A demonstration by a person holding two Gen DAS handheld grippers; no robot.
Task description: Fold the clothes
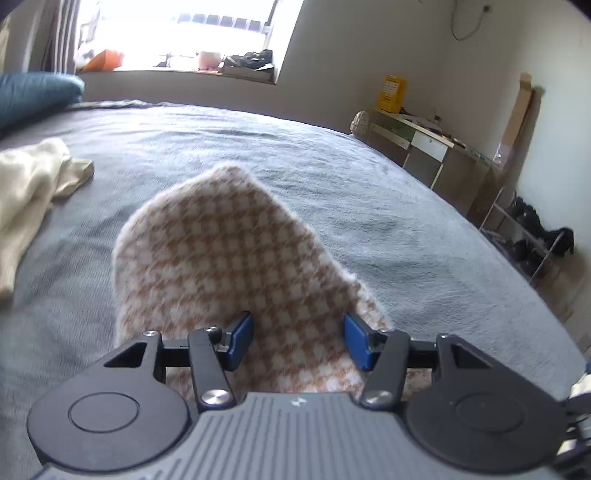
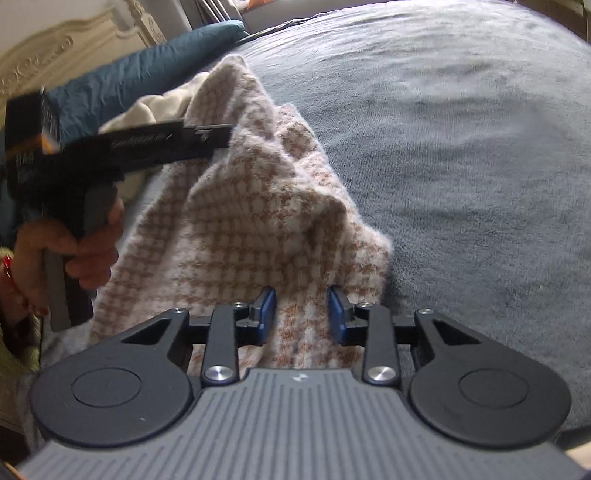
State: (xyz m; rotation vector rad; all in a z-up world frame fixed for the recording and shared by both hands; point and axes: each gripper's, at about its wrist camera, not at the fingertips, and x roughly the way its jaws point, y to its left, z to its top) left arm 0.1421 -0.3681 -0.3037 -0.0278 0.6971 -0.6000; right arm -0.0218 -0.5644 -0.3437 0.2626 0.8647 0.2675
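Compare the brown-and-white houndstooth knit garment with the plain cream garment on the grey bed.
The brown-and-white houndstooth knit garment is patterned; the plain cream garment is unpatterned. The houndstooth one lies between both grippers' fingers; the cream one lies untouched, off to the side. Both are soft and unfolded on the grey bed.

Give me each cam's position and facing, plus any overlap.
Left wrist: on the left tool, aimed down the bed toward the window; checked cloth between its open pads.
Right wrist: on the right tool, aimed across the bed toward the headboard; shows the left tool and hand.
Shared: cloth, bed, cream garment, blue pillow.
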